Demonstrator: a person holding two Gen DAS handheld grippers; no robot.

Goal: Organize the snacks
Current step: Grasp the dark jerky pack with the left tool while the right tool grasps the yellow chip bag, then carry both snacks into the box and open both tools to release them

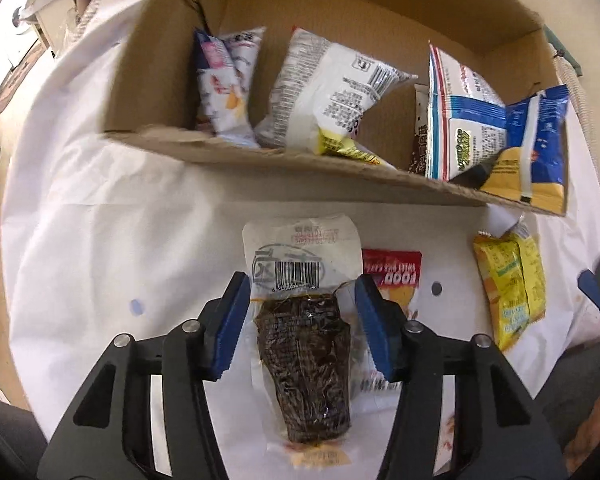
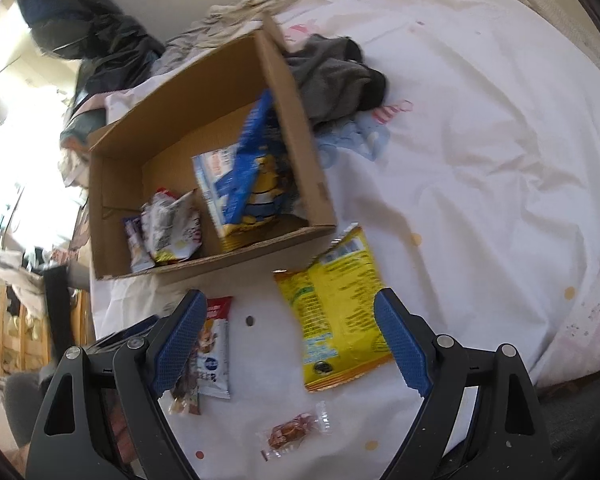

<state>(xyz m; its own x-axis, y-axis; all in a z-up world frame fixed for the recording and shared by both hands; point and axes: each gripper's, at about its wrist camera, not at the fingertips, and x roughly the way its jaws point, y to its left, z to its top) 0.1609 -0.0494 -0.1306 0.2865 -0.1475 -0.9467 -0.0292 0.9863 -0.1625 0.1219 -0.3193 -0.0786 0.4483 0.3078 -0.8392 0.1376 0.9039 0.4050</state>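
Observation:
A cardboard box (image 1: 300, 160) lies on a white sheet and holds several snack packets, white ones (image 1: 328, 92) at left and blue ones (image 1: 540, 140) at right. My left gripper (image 1: 302, 312) is open, its blue pads on either side of a clear packet of dark snack (image 1: 304, 360), not squeezing it. A red and white packet (image 1: 396, 276) lies under its right pad. My right gripper (image 2: 292, 344) is open above a yellow packet (image 2: 336, 312). The box (image 2: 220, 256) shows beyond it. A red and white packet (image 2: 216, 348) lies by its left pad, and a small wrapped sweet (image 2: 296, 434) lies below.
The yellow packet (image 1: 512, 300) lies right of the left gripper. Grey and dark clothes (image 2: 336, 76) lie behind the box. The white sheet (image 2: 480, 140) stretches off to the right. Furniture and clutter stand at the far left (image 2: 16, 240).

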